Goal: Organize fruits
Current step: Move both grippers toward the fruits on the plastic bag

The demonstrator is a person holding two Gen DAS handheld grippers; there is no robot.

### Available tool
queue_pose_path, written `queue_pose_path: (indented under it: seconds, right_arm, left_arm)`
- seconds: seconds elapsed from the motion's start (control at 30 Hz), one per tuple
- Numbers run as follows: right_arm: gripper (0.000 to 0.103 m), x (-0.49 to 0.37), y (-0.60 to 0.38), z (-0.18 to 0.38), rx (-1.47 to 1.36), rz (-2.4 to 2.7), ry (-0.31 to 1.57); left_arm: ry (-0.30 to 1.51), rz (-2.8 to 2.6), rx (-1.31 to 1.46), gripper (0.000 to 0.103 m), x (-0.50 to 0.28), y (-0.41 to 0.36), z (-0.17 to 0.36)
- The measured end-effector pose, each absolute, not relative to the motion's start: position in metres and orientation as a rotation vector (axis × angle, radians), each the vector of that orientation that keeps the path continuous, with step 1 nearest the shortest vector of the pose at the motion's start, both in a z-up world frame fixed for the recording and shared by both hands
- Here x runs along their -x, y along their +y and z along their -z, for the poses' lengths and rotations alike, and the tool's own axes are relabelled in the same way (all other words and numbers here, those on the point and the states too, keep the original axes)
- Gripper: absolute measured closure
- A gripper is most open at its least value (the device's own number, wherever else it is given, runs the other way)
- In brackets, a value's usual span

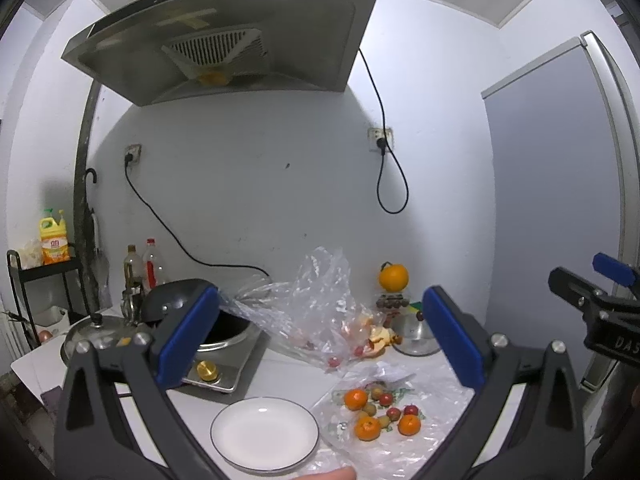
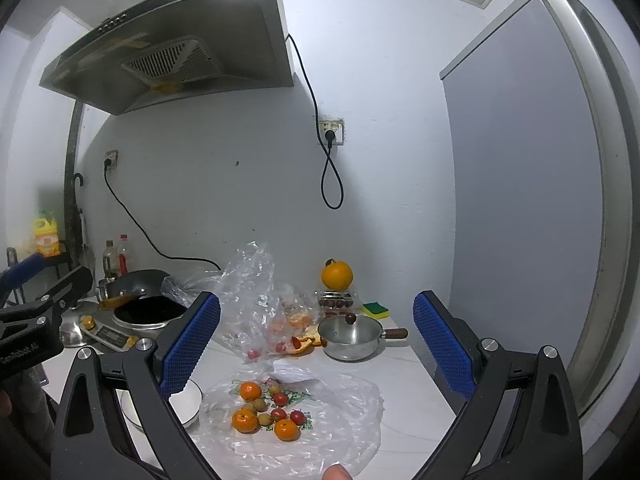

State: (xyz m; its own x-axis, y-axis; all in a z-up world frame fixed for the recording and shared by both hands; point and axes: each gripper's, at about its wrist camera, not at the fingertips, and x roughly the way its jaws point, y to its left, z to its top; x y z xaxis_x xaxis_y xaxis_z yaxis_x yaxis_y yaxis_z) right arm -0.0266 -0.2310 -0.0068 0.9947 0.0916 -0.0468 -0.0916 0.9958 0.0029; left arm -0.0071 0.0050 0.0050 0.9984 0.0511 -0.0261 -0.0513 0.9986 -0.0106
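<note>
Small fruits lie on a flattened clear plastic bag [image 2: 320, 432] on the white counter: tangerines [image 1: 355, 399] [image 2: 245, 420], red cherry tomatoes [image 1: 385, 399] [image 2: 279, 413] and brownish longans [image 1: 368, 408] [image 2: 259, 404]. An empty white plate [image 1: 264, 434] [image 2: 188, 400] sits left of them. My left gripper [image 1: 320, 340] hangs open above plate and fruit, holding nothing. My right gripper [image 2: 316, 344] is open too, above the fruit pile. Each gripper shows at the other view's edge.
A crumpled clear bag [image 1: 312, 300] with more fruit and orange peel [image 2: 304, 340] lies behind. A steel pot [image 2: 352, 338], a large orange [image 2: 337, 275] on a box, a sponge [image 2: 376, 310], a cooker with a dark pan [image 2: 148, 312] and a fridge [image 2: 540, 200] surround.
</note>
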Motion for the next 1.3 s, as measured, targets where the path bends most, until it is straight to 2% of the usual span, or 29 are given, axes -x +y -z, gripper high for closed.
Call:
queue_pose_path:
  seconds: [1.3]
  right_arm:
    - [0.004,0.015,-0.224,0.008,0.01,-0.11,0.087]
  left_arm:
    - [0.054,-0.043,0.036,0.0,0.0,0.016,-0.002]
